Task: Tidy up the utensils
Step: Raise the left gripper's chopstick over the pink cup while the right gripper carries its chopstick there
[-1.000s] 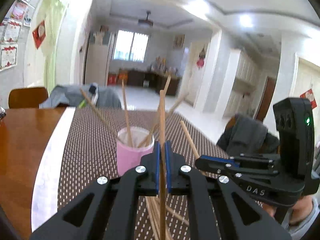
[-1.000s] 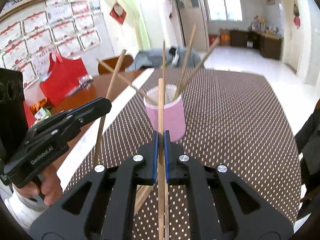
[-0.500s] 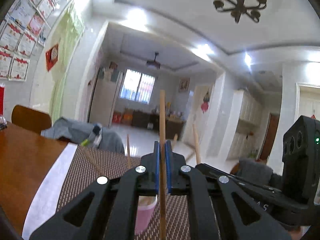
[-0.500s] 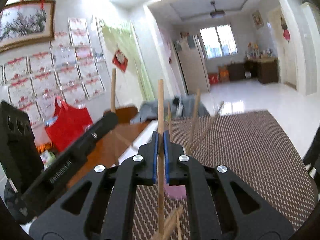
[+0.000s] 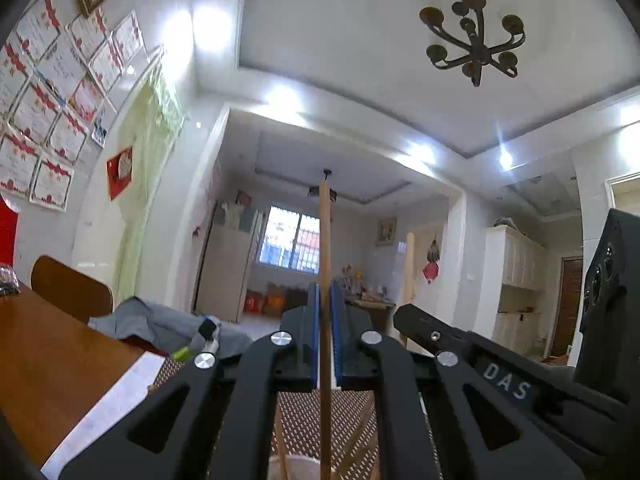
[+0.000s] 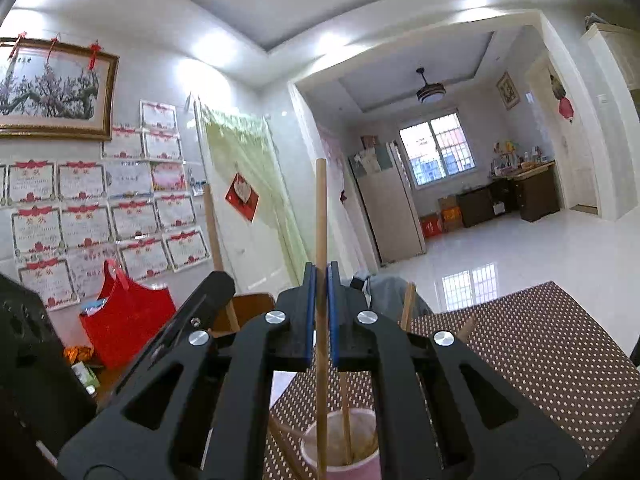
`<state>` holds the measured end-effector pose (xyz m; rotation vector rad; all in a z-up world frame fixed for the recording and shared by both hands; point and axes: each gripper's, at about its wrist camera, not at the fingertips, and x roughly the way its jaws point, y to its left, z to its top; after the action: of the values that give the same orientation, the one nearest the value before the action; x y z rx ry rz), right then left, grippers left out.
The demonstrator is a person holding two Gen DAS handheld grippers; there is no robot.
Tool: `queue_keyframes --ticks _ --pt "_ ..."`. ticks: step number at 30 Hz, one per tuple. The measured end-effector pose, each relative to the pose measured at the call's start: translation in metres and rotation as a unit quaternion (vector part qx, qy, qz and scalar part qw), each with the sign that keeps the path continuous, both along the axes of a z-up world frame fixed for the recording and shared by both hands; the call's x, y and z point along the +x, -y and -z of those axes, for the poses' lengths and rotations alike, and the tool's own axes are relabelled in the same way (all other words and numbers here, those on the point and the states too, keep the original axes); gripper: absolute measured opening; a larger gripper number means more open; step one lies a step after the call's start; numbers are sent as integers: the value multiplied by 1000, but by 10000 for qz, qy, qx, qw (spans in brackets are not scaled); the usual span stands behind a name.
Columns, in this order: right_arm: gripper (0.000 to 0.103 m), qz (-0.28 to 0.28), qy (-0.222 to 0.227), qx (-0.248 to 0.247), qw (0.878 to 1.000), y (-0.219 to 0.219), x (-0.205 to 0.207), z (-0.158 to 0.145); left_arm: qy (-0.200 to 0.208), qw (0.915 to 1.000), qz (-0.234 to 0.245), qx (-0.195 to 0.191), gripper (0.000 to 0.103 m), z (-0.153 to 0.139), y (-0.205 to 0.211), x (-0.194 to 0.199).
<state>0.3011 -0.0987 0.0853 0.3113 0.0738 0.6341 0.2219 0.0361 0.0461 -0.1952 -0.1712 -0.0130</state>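
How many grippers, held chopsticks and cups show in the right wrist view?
Grippers: 2, the right gripper and the left gripper
Held chopsticks: 2, the right chopstick and the left chopstick
Cups: 1, the pink cup
Total: 5
The sticks in the cup are partly hidden and not counted.

Cup (image 6: 352, 446) on dotted mat (image 6: 532, 356) on bench (image 5: 48, 360), below right tool (image 6: 319, 312); sticks (image 6: 345, 412) stand in cup. Left tool (image 6: 192, 320) to its left. Bag (image 6: 124, 320) on bench at far left. Chair (image 5: 70, 288) behind bench.
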Motion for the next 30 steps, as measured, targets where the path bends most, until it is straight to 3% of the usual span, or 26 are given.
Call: queue_keyframes --ticks 11,27,29,30 --pt "6 225 186 171 9994 1 20 12 132 9995 -294 -47 6 13 1 23" --pt "6 186 19 135 9997 -4 22 30 -236 9992 -320 -32 7 25 -6 29" --pt "6 187 -16 120 9998 -3 20 31 -334 9989 -312 -35 11 24 -6 30" --pt "6 184 -36 118 9998 -3 20 32 -386 9988 -301 -44 25 23 -6 29"
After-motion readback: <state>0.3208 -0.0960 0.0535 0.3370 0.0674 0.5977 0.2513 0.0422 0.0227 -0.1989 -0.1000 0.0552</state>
